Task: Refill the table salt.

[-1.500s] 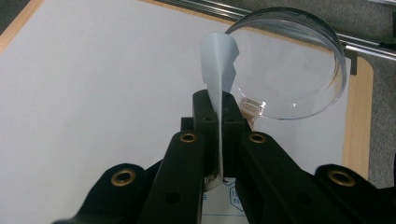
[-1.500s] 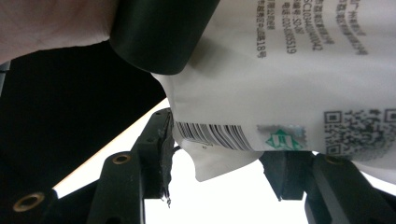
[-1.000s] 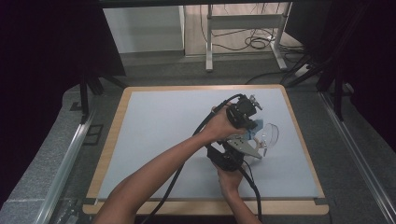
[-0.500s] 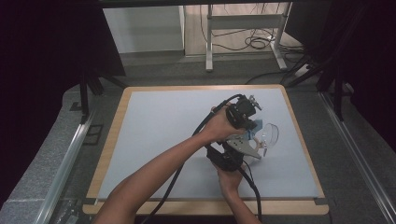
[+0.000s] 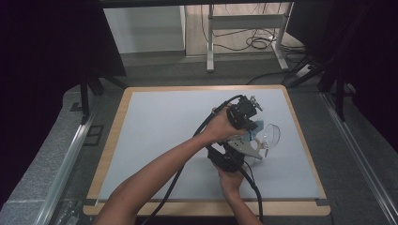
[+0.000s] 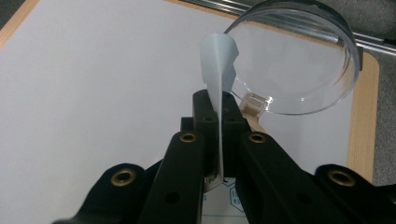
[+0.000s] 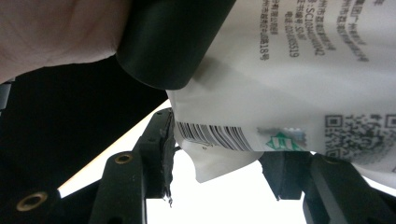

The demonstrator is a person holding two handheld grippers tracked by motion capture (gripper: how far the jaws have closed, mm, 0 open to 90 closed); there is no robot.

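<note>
Left gripper (image 6: 218,135) clamped tight on a thin pale-blue sheet (image 6: 217,70), jaws together with the sheet standing up between them and curling at its top. Just beyond the sheet, a clear round dish (image 6: 294,60), near the table's far right corner in the left gripper view. Seen from the high view, both grippers bunched together right of the table's centre, left gripper (image 5: 251,124) above the right gripper (image 5: 244,147), dish (image 5: 270,136) beside them toward the right edge. Right gripper (image 7: 219,154) spread wide, a white printed packet (image 7: 289,88) with barcode and QR code hanging between the jaws, contact with either unclear.
</note>
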